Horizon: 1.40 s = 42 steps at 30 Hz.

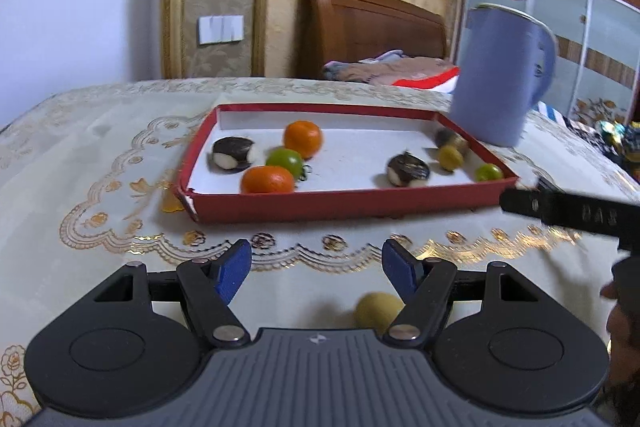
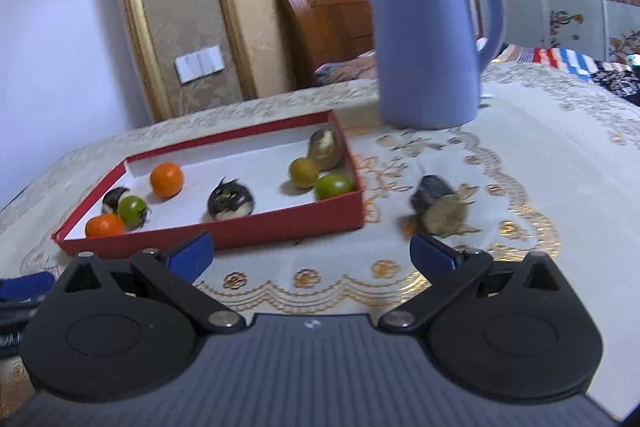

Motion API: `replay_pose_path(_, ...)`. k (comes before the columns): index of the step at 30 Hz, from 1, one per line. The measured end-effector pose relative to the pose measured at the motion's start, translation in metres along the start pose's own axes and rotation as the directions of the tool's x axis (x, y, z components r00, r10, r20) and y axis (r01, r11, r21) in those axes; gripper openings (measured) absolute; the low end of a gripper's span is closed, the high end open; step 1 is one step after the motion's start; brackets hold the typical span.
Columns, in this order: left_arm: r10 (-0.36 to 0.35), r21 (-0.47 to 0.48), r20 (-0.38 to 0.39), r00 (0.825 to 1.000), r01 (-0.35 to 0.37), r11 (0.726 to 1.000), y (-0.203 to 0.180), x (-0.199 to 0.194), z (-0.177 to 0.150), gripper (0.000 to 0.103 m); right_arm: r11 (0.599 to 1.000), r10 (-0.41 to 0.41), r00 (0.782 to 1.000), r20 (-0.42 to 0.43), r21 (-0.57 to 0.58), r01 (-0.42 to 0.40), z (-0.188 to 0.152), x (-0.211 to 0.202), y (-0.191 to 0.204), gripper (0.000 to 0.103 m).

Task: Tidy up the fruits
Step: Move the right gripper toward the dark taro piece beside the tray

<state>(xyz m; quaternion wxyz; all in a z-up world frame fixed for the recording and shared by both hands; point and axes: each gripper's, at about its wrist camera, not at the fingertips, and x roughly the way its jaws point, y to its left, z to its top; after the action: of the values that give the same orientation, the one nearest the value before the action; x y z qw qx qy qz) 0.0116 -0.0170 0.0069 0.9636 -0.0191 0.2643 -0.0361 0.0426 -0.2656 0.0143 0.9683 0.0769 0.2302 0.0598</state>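
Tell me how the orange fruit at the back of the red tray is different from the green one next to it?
The back orange fruit is orange and bigger; the green fruit is green, smaller, and has a dark stem. The orange one sits farther back. Both are round and lie inside the red tray.

both black two-finger grippers with blue pads, left [image 1: 316, 269] and right [image 2: 312, 253], tilt downward, jaws apart, gripping nothing.

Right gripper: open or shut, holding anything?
Open, empty. In its own wrist view the right gripper shows its blue pads spread wide with only tablecloth between them; the dark fruit lies on the cloth beyond the right pad.
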Motion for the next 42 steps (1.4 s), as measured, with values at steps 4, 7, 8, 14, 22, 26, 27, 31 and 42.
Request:
replay_pose_path(4,-0.036,0.058,-0.014,0.999,0.037,0.998,-0.011,-0.003,-0.006,0.072,1.000,-0.013,1.000,0.022,-0.001,0.013,0.000,-0.005,-0.002,0.103)
replay_pose_path(7,-0.030,0.112,-0.028,0.999,0.033,0.993,-0.021,-0.002,-0.010,0.072,1.000,-0.016,1.000,0.024,-0.003,0.016,0.001,-0.005,-0.003,0.103)
replay_pose_path(8,-0.027,0.122,-0.032,0.999,0.030,0.992,-0.023,-0.001,-0.011,0.072,1.000,-0.016,1.000,0.024,-0.002,0.016,0.001,-0.005,-0.003,0.103)
replay_pose_path(14,-0.003,0.111,-0.089,0.996,0.013,0.994,-0.021,0.009,-0.012,0.072,1.000,-0.017,1.000,0.010,-0.006,0.018,0.000,-0.003,-0.002,0.103)
replay_pose_path(22,0.024,0.096,-0.128,0.991,-0.012,0.995,-0.016,0.017,-0.012,0.084,0.999,-0.024,1.000,-0.018,-0.039,0.023,-0.002,0.001,0.003,0.103)
replay_pose_path(26,0.026,0.083,-0.132,0.991,-0.015,0.996,-0.014,0.018,-0.012,0.085,0.998,-0.036,0.999,-0.028,-0.043,0.034,-0.003,0.003,0.003,0.103)
replay_pose_path(27,0.030,0.083,-0.132,0.991,-0.019,0.996,-0.014,0.018,-0.012,0.085,0.998,-0.040,0.999,-0.025,-0.053,0.039,-0.003,0.002,0.005,0.103)
replay_pose_path(31,0.056,0.072,-0.130,0.990,-0.047,0.996,-0.012,0.020,-0.010,0.085,0.992,-0.056,0.998,-0.025,-0.112,0.053,-0.005,0.003,0.015,0.103)
replay_pose_path(42,0.083,0.048,-0.135,0.987,-0.077,0.996,-0.008,0.022,-0.010,0.087,0.996,-0.037,0.999,0.026,-0.079,0.039,0.003,-0.028,-0.047,0.103)
